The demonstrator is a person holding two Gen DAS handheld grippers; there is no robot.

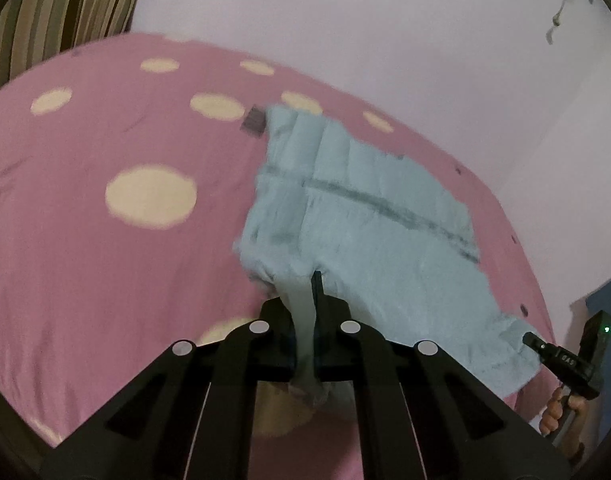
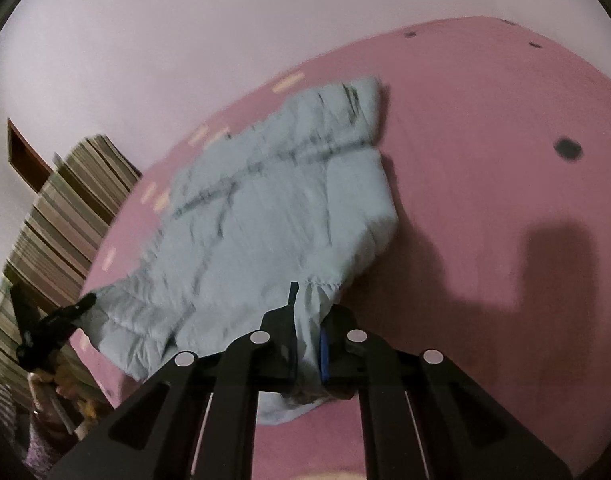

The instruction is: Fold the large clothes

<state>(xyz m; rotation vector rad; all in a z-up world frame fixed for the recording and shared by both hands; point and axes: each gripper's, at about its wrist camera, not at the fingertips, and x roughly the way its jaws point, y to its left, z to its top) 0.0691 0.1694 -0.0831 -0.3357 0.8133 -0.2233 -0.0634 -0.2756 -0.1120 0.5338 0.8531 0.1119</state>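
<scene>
A pale blue quilted garment [image 1: 369, 216] with a dark seam line lies spread on a pink bed sheet [image 1: 105, 264]. My left gripper [image 1: 305, 288] is shut on a gathered near corner of it, and cloth bunches down between the black fingers. In the right wrist view the same garment [image 2: 273, 216] stretches away, and my right gripper [image 2: 307, 300] is shut on its other near corner. Each gripper shows in the other's view: the right one [image 1: 533, 340] at the garment's right edge, the left one [image 2: 81, 306] at its left edge. The pinched edge hangs lifted off the sheet.
The sheet has large cream dots [image 1: 151, 196] on the left and small dark marks [image 2: 567, 148] on the right. A striped curtain [image 2: 53, 232] hangs beyond the bed's left side. A pale wall [image 1: 385, 20] runs behind. A hand [image 1: 561, 408] holds the right gripper's handle.
</scene>
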